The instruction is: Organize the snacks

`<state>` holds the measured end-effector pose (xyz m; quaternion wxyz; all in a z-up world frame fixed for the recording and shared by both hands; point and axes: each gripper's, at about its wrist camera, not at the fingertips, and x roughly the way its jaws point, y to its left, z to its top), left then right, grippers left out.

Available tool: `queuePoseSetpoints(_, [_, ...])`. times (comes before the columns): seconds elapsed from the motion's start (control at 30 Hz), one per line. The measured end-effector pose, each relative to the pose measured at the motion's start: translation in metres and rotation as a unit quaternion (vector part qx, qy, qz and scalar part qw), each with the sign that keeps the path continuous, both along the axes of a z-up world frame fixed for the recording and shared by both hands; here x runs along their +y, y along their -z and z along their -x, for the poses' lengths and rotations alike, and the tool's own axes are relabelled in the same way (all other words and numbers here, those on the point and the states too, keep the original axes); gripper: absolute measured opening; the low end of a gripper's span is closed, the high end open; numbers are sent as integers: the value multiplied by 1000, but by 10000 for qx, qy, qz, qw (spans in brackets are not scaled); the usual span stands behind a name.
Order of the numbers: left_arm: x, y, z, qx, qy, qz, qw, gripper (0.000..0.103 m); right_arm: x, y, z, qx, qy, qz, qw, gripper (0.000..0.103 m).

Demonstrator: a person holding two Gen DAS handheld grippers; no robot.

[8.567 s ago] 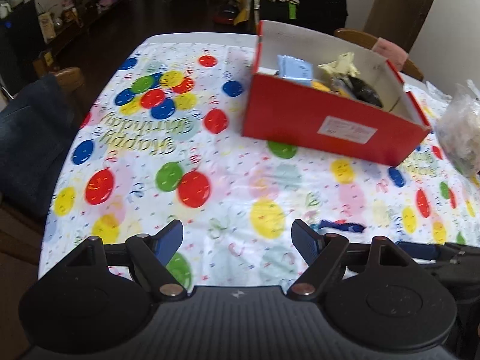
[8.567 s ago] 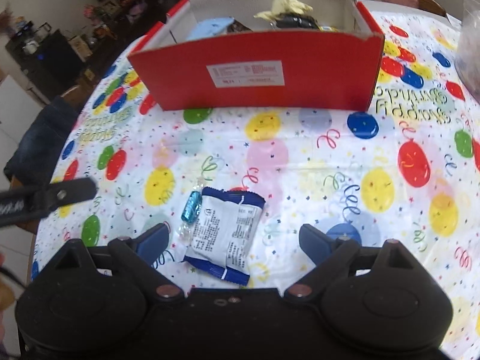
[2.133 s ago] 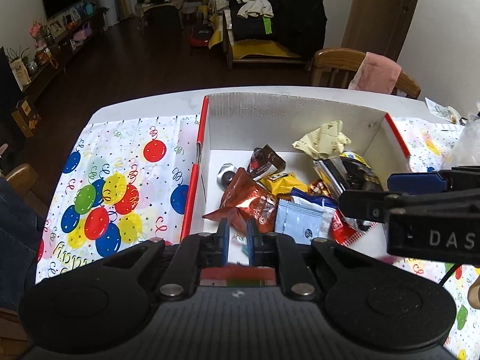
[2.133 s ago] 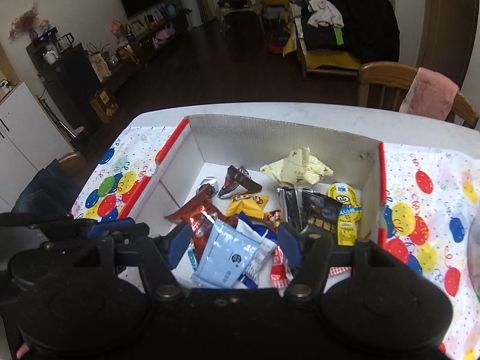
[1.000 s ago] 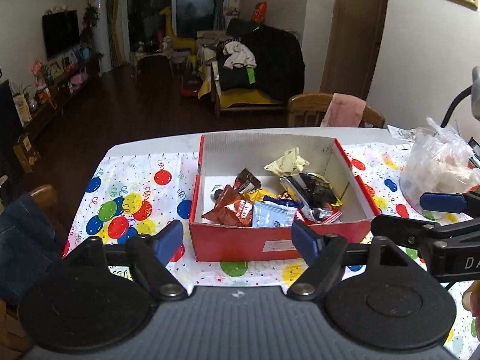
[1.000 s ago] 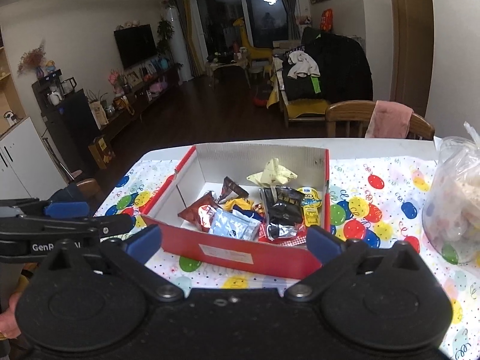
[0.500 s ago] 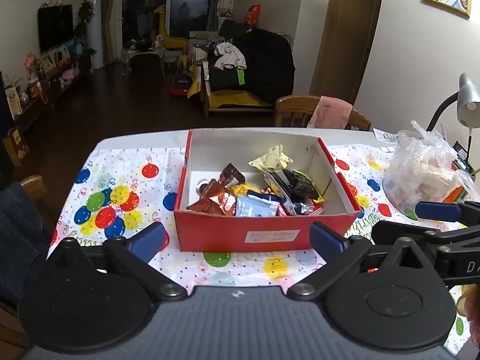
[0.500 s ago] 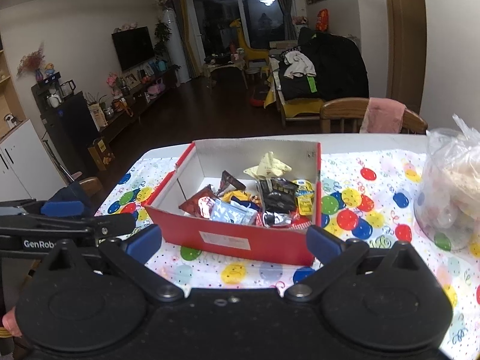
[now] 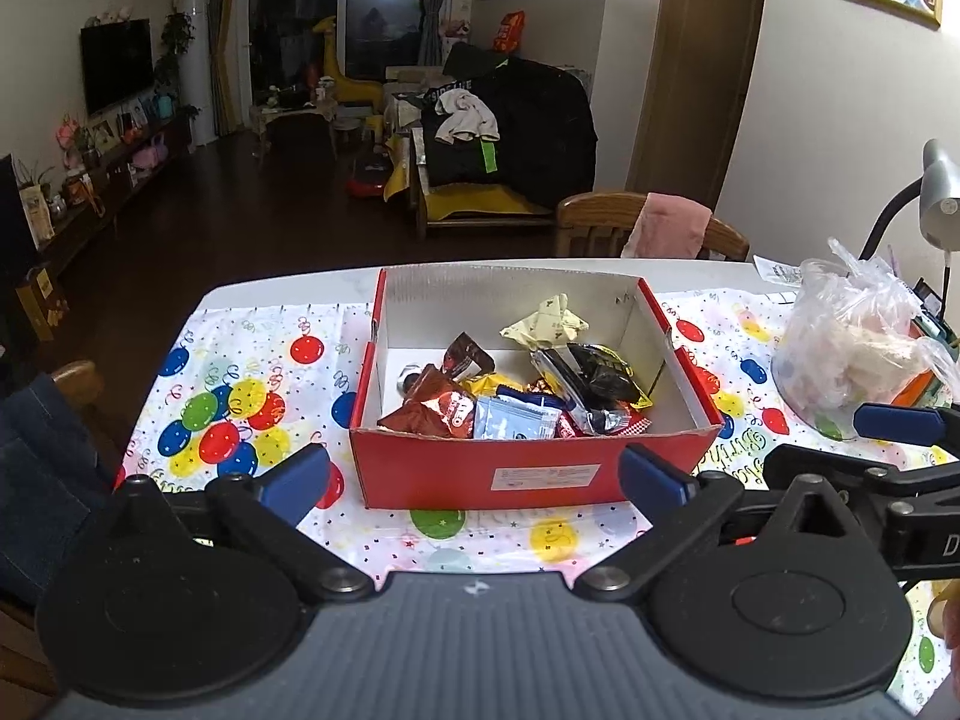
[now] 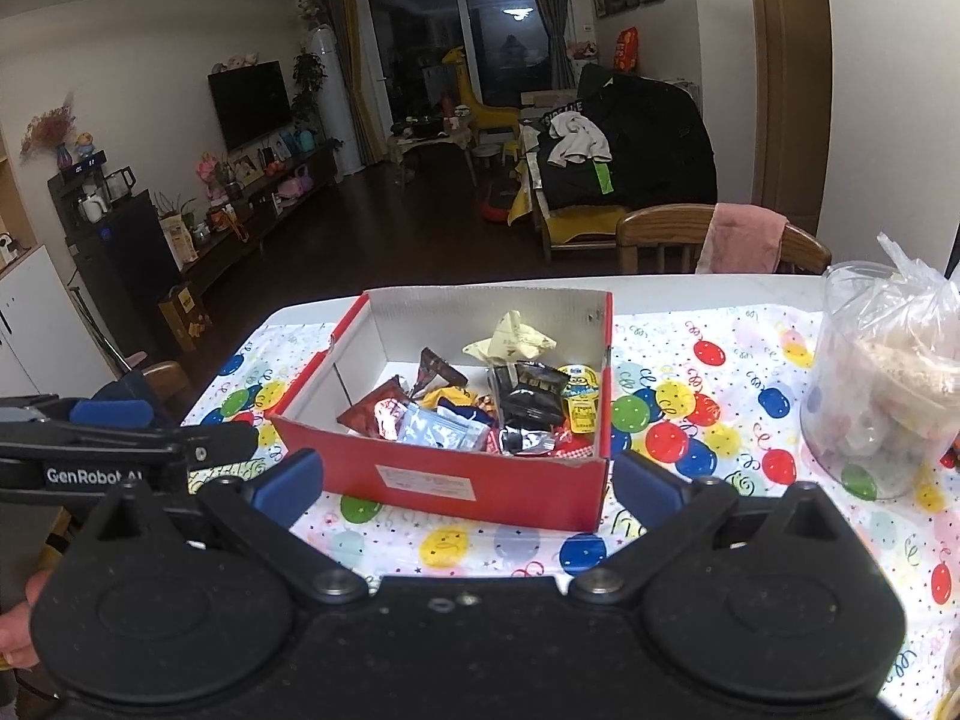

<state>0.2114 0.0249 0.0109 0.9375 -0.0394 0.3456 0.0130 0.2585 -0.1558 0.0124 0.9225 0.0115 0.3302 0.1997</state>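
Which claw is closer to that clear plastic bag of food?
Right. The right claw hovers beside the clear bag; the left claw sits further off, past the red box.

red box (image 10: 480, 483) stuffed with snack packets (image 10: 444, 429), balloon tablecloth (image 10: 708, 438), plastic bag (image 10: 888, 372) off right, right gripper (image 10: 468, 483) wide open, empty

The left gripper (image 9: 474, 483) had just spread its jaws wide, nothing between them. The right gripper (image 10: 468, 483) stood equally wide and empty, side-on at the right edge of the left view. A hand (image 10: 15, 621) showed at lower left.
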Motion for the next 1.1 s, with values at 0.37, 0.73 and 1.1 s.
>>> queuePoseSetpoints(0.37, [-2, 1, 1, 16, 6, 48, 10000, 103, -1, 2, -1, -19, -21, -71, 10000, 103])
queuePoseSetpoints(0.73, [-3, 2, 0, 11, 26, 0, 10000, 103, -1, 5, -2, -62, 45, -28, 10000, 103])
queuePoseSetpoints(1.1, [-3, 3, -2, 18, 35, 7, 10000, 103, -3, 7, -5, -15, 77, -41, 10000, 103])
